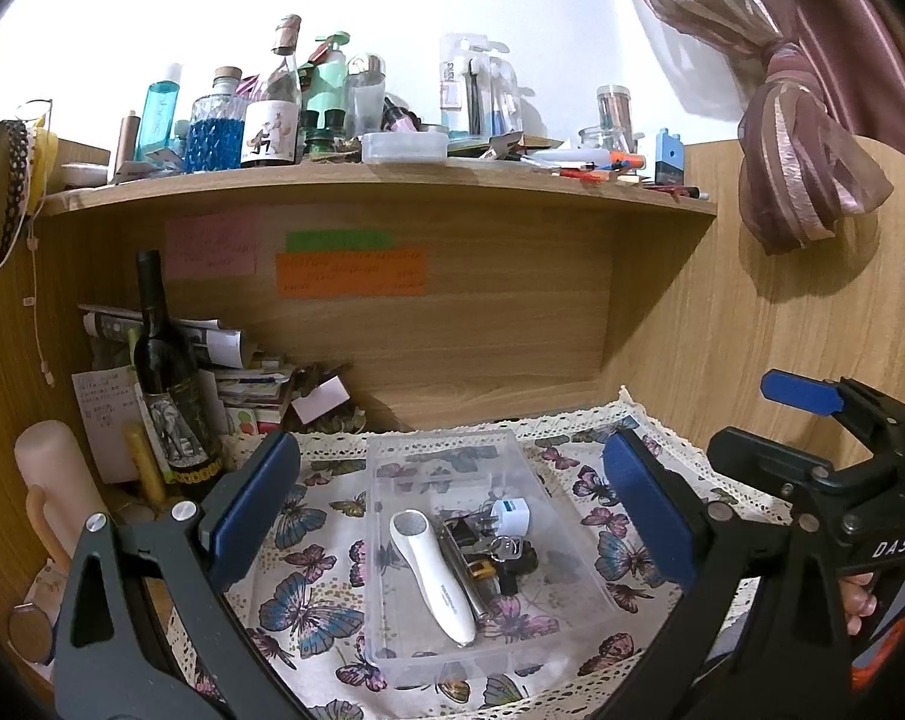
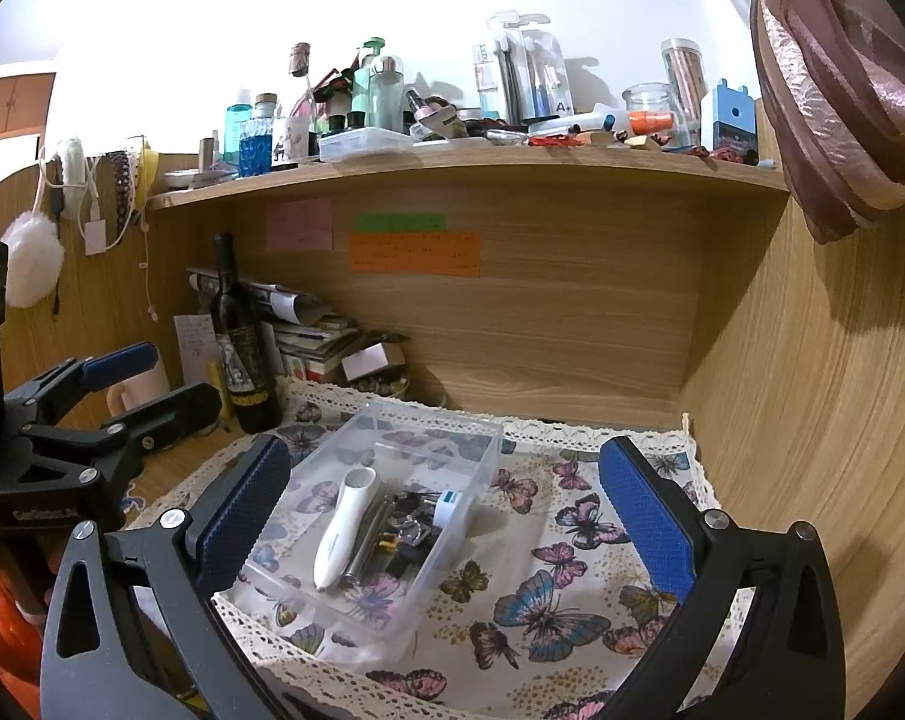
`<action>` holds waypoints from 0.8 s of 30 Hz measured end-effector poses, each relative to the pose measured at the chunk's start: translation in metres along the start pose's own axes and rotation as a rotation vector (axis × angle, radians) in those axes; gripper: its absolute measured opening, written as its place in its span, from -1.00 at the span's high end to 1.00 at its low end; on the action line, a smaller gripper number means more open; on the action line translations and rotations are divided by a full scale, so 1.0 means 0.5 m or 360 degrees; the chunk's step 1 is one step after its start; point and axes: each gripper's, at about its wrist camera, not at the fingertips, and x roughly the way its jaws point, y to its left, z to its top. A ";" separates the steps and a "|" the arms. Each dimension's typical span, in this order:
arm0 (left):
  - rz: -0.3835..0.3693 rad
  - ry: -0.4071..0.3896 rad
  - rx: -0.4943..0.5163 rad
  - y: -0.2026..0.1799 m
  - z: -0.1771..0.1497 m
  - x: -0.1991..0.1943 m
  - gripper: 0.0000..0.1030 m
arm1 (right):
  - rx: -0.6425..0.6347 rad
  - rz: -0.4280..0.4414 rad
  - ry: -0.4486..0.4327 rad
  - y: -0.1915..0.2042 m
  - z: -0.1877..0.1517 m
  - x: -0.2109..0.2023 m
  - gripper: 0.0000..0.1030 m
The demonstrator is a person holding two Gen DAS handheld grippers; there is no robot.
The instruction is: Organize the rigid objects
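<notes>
Butterfly cloth (image 2: 572, 540) under clear tray (image 1: 392, 654); "DAS" on right tongs (image 1: 812, 438); both tongs wide apart, empty-handed.

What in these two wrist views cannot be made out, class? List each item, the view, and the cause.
- Small dark items in the clear tray: both views, piled together and partly under the white handheld device, too small to name.
- Writing on the orange note: both views, too small.
- Wine bottle base: right wrist view, the left gripper covers it.
- Near edge of the butterfly cloth: both views, cut off by the frame.
</notes>
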 end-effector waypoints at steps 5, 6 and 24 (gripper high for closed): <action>-0.0007 -0.0009 0.0003 -0.002 0.002 -0.001 -1.00 | -0.0008 -0.0008 -0.0011 0.002 0.000 -0.005 -1.00; -0.0007 -0.0013 0.0003 -0.002 0.001 -0.001 -1.00 | -0.0007 -0.0008 -0.0012 0.001 0.000 -0.006 -1.00; -0.0007 -0.0006 0.0002 -0.006 0.000 0.003 -1.00 | 0.0004 -0.0009 -0.0020 -0.002 0.003 -0.010 -1.00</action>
